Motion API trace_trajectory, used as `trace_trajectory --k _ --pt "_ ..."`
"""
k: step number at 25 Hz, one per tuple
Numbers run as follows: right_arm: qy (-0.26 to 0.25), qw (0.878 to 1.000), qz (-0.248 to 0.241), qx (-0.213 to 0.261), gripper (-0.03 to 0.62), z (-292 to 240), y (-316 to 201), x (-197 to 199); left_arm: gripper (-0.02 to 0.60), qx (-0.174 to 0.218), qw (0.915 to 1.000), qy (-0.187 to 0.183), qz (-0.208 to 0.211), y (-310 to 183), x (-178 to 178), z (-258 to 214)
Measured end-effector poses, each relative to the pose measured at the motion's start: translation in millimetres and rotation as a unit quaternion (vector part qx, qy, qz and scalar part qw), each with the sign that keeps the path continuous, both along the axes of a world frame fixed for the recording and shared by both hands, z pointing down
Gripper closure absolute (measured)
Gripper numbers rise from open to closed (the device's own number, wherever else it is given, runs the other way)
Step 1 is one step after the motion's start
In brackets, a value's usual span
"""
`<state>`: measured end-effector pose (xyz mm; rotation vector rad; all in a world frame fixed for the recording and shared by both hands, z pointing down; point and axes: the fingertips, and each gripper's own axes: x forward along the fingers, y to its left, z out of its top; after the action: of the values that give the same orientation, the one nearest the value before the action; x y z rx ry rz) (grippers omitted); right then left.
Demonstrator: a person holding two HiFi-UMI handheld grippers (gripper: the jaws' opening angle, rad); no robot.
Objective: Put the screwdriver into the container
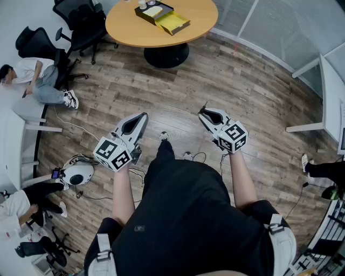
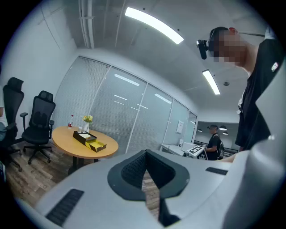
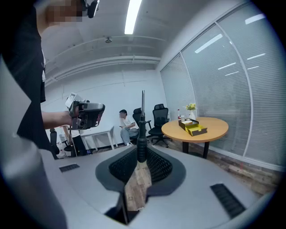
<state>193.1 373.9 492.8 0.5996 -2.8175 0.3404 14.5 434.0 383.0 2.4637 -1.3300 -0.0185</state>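
Observation:
My right gripper [image 3: 140, 153] is shut on a screwdriver [image 3: 141, 141]. Its black handle is pinched between the pads and its thin metal shaft points straight out beyond the tips. In the head view the right gripper [image 1: 205, 115] is held over the wood floor, level with my left gripper [image 1: 138, 123]. The left gripper [image 2: 145, 154] has its jaws together with nothing between them. The container [image 1: 161, 16], a black box with a yellow tray, lies on the round wooden table [image 1: 188, 29] well ahead. It shows small in both gripper views: container [image 2: 90, 141], container [image 3: 192, 127].
Black office chairs [image 1: 81, 21] stand left of the table, and a seated person [image 1: 38, 78] is beside them. A white device with cables [image 1: 78, 172] lies on the floor at the left. Glass partitions [image 1: 280, 27] and a white desk [image 1: 331, 91] are at the right.

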Motion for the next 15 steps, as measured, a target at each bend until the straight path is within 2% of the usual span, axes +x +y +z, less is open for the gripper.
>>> trace_trajectory --k 9,15 --pt "0.012 1.000 -0.008 -0.003 0.533 0 -31 -30 0.578 0.005 1.0000 -0.006 -0.004 -39 -19 3" --pt "0.011 1.000 0.000 -0.024 0.533 1 -41 -47 0.578 -0.004 0.9998 -0.014 0.011 -58 -33 11"
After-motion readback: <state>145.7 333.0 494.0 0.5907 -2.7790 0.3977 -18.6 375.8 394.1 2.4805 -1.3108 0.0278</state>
